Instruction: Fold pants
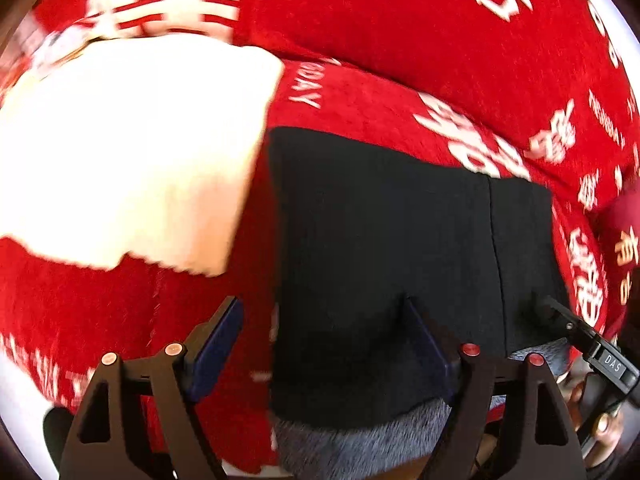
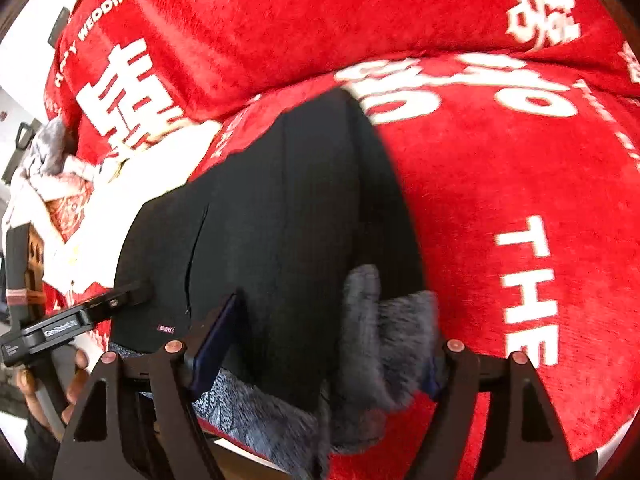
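Observation:
Black pants (image 1: 384, 240) with a grey fleece lining (image 1: 352, 448) lie folded on a red sofa cover. My left gripper (image 1: 324, 320) stands open over the near left edge of the pants. Its left finger is off the cloth above the red cover, and its right finger rests on the black fabric. My right gripper (image 2: 332, 332) is open too, straddling the near right corner of the pants (image 2: 280, 208). A turned-up flap of grey lining (image 2: 372, 320) hides its right fingertip. Each view also shows the other gripper at its edge.
The red sofa cover (image 2: 500, 200) with white lettering runs under everything and up the backrest (image 1: 400, 12). A white folded cloth (image 1: 128, 152) lies left of the pants. A person's hand (image 2: 76, 380) grips the left tool's handle.

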`<state>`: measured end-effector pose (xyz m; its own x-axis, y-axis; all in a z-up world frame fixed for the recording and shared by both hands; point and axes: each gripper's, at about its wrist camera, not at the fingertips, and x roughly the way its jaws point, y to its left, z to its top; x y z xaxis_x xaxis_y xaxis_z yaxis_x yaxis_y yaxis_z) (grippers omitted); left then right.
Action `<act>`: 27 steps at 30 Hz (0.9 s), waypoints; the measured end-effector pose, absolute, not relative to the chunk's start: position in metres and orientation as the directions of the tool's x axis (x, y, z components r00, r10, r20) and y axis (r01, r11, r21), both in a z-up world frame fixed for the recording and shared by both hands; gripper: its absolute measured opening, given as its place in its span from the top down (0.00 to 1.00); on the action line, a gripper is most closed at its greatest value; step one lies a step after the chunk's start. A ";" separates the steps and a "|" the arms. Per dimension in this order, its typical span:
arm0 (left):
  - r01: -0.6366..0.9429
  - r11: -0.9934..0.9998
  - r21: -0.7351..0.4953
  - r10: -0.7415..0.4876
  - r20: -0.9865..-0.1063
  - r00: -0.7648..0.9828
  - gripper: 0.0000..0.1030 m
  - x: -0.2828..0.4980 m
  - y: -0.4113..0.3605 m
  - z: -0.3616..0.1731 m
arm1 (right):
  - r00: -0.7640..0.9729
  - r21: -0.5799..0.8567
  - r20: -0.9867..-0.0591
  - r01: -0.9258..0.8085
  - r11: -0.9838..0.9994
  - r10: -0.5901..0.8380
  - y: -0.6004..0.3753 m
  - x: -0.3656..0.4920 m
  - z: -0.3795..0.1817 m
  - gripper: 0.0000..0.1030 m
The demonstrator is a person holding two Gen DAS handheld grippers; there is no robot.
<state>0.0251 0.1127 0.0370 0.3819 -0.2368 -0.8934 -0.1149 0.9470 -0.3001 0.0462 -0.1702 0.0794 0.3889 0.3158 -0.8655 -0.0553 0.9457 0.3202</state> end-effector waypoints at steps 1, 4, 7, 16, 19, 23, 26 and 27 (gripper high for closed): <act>-0.128 0.947 -0.293 -0.222 -0.890 0.399 0.20 0.018 0.116 0.042 | 0.434 0.292 -0.852 -0.071 0.954 0.293 -0.170 0.039 0.091 0.23; -0.115 0.945 -0.305 -0.224 -0.863 0.453 0.20 -0.004 0.116 0.055 | 0.521 0.244 -0.794 -0.196 0.950 0.311 -0.153 0.013 0.117 0.18; -0.045 0.948 -0.314 -0.261 -0.853 0.451 0.20 -0.020 0.100 0.054 | 0.506 0.212 -0.789 -0.310 0.927 0.349 -0.130 0.000 0.121 0.09; -0.060 0.965 -0.256 -0.215 -0.901 0.377 0.20 -0.027 0.081 0.020 | 0.612 0.151 -0.705 -0.365 0.919 0.359 -0.125 -0.030 0.148 0.07; -0.064 0.966 -0.250 -0.210 -0.905 0.370 0.20 -0.023 0.080 0.021 | 0.531 0.203 -0.743 -0.403 0.892 0.408 -0.112 -0.022 0.134 0.07; -0.065 0.967 -0.245 -0.205 -0.906 0.369 0.20 -0.020 0.077 0.018 | 0.428 0.283 -0.806 -0.329 0.901 0.409 -0.116 -0.007 0.092 0.08; -0.072 0.969 -0.238 -0.196 -0.911 0.363 0.13 -0.019 0.077 0.014 | 0.422 0.306 -0.805 -0.307 0.901 0.417 -0.123 -0.007 0.079 0.07; -0.079 0.969 -0.232 -0.189 -0.912 0.365 0.10 -0.017 0.077 0.012 | 0.423 0.296 -0.807 -0.315 0.902 0.413 -0.121 -0.008 0.079 0.07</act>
